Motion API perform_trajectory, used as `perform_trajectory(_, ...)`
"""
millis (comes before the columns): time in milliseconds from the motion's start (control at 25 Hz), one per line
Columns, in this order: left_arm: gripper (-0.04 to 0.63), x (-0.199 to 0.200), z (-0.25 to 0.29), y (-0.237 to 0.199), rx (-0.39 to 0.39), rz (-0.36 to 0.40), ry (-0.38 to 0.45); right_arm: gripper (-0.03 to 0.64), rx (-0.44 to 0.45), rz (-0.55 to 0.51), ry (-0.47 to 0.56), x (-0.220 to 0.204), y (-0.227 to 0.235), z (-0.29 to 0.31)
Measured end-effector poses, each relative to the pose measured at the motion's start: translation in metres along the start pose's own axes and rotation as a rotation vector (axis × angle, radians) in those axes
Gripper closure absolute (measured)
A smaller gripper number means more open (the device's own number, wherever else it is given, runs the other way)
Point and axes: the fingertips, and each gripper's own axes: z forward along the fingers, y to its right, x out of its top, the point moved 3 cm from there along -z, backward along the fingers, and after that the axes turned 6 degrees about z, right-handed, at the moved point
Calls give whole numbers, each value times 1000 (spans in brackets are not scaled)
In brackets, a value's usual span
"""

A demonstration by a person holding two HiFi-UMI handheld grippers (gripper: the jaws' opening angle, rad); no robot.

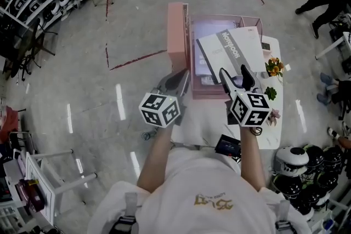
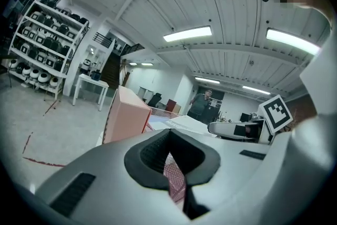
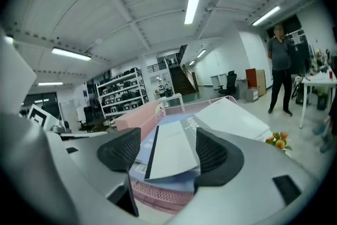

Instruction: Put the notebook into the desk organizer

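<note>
Now, right claw (image 3: 168, 139) wide open astride the notebook's (image 1: 233, 49) near edge, notebook slanting over the pink desk organizer (image 1: 177, 35), my left claw (image 2: 169, 154) pinching its mesh.

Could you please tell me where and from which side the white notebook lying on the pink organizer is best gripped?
I would grip its near edge, coming from the person's side. The notebook lies flat and slanted on the desk organizer, with that edge facing the open right gripper. Being thin, it probably wants one jaw above the cover and one below.
</note>
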Motion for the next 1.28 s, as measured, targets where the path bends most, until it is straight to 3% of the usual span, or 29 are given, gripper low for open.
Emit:
perform_trajectory(400,578,-10,-11,26,-85,30,-2,468,60,142,74,-27,-13,-48)
perform_trajectory(560,578,-14,-14,37,-95,43,-3,596,89,159,74,-37,-17,-62)
perform_trajectory(880,578,-12,-20,62,-61,54,6,606,97,52,33,-39,-17,-84)
perform_trajectory(1280,578,-22,-31,95,6,42,38,606,111,33,32,-38,2,-120)
